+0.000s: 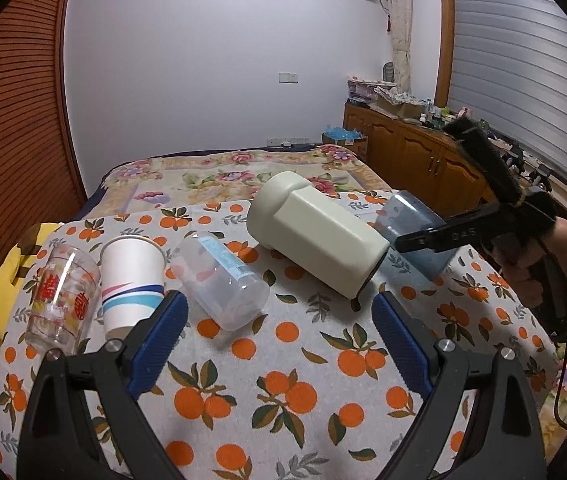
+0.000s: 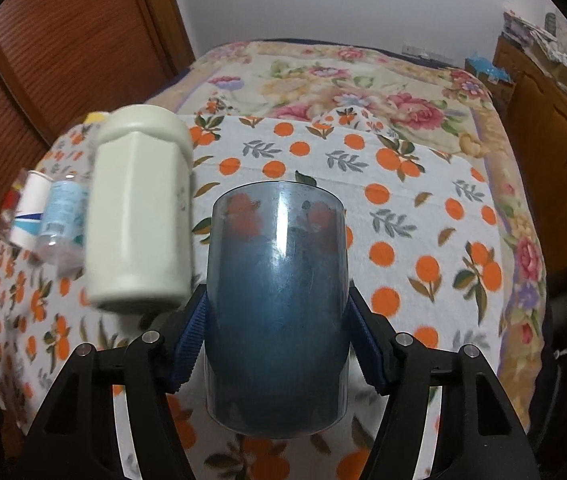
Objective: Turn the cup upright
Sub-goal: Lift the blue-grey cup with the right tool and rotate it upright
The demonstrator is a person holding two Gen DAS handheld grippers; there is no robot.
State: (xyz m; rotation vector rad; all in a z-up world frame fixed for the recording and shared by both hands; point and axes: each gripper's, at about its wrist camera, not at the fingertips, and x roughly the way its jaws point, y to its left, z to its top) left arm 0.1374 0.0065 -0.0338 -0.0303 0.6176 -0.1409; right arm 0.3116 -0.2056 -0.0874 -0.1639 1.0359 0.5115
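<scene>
A translucent blue cup (image 2: 277, 308) is clamped between the blue pads of my right gripper (image 2: 277, 344), held tilted over the orange-print cloth. In the left wrist view the blue cup (image 1: 415, 228) shows at the right, with the right gripper (image 1: 435, 238) on it. A cream flask-like cup (image 1: 315, 236) lies on its side beside it; it also shows in the right wrist view (image 2: 139, 216). My left gripper (image 1: 279, 340) is open and empty, low over the cloth in front of the cream cup.
A clear plastic cup (image 1: 219, 280) lies on its side. A paper cup (image 1: 131, 280) and a printed glass (image 1: 63, 296) stand at the left. The table's orange-print cloth (image 1: 283, 380) adjoins a floral bed (image 1: 235, 176). A wooden cabinet (image 1: 423, 152) stands at the right.
</scene>
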